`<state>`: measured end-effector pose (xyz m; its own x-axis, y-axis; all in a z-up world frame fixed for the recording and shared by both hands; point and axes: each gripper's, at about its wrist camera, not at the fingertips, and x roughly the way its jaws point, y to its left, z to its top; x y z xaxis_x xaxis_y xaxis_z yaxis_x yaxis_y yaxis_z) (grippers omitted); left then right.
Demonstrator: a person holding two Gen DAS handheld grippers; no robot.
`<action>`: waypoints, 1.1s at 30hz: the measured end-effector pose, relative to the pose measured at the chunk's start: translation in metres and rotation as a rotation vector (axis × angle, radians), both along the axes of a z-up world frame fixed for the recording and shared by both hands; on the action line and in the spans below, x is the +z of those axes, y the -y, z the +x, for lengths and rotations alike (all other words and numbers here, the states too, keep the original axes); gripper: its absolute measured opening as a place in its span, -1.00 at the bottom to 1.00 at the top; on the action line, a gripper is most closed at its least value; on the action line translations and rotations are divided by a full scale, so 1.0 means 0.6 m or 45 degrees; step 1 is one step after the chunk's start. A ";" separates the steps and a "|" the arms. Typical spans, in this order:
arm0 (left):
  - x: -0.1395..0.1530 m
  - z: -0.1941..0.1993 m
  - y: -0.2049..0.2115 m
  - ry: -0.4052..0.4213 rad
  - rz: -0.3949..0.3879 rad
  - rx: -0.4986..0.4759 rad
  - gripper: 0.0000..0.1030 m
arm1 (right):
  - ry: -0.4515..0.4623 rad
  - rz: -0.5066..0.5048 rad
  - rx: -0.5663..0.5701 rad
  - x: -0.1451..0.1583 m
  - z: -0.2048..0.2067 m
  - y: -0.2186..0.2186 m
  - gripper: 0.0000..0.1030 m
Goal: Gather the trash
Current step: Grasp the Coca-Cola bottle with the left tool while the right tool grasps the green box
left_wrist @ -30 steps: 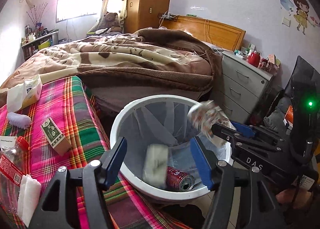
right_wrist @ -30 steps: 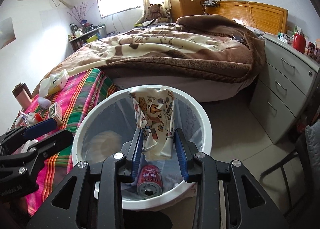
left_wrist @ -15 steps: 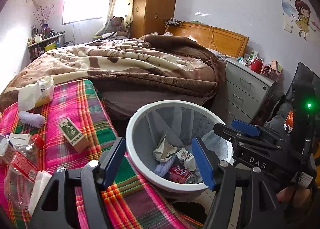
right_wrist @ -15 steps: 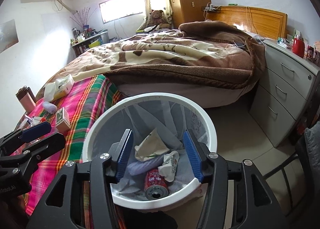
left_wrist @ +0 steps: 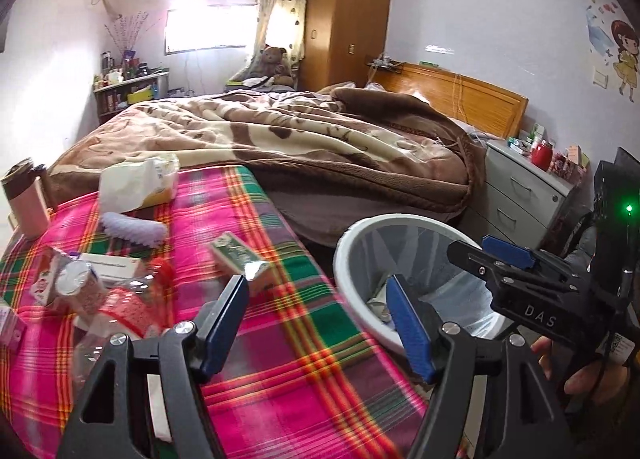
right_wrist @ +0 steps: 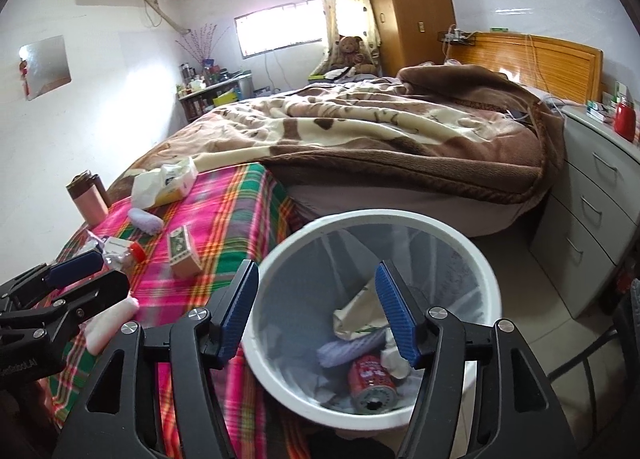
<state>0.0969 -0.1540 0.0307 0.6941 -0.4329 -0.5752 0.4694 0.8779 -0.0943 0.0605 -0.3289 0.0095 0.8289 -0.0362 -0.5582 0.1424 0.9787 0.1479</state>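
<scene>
A bed [left_wrist: 304,147] under a brown and cream blanket fills the background. In front stands the desk with a pink, green and yellow plaid cloth [right_wrist: 224,219]. Beside it sits the round white plastic waste bin [right_wrist: 404,221], which holds a red drink can [right_wrist: 370,381] and crumpled paper [right_wrist: 356,313]. A green and white carton [left_wrist: 240,261] lies on the desk. The right tool [right_wrist: 320,311], above the bin, is released, its jaws having just been opening, empty. The left tool [left_wrist: 316,323], above the desk edge, is likewise released and empty.
</scene>
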 end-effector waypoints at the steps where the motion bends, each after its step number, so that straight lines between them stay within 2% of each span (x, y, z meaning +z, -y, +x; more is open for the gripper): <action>1: 0.001 0.003 -0.012 0.006 0.005 0.022 0.41 | 0.000 0.003 0.014 0.000 0.005 -0.007 0.23; 10: -0.010 0.033 -0.131 -0.018 0.006 0.230 0.43 | -0.008 0.009 0.142 -0.005 0.049 -0.067 0.26; 17: -0.034 0.058 -0.188 -0.066 0.052 0.305 0.46 | -0.050 -0.017 0.221 -0.014 0.088 -0.109 0.27; 24: -0.062 0.091 -0.209 -0.159 0.042 0.270 0.46 | -0.116 -0.073 0.292 -0.032 0.138 -0.153 0.26; 33: -0.093 0.133 -0.198 -0.272 0.092 0.212 0.47 | -0.213 -0.110 0.365 -0.057 0.186 -0.183 0.26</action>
<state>0.1764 -0.0355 -0.0248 0.6119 -0.2757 -0.7413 0.2945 0.9493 -0.1099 0.1719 -0.2193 -0.0244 0.7096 0.1319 -0.6922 -0.1252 0.9903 0.0604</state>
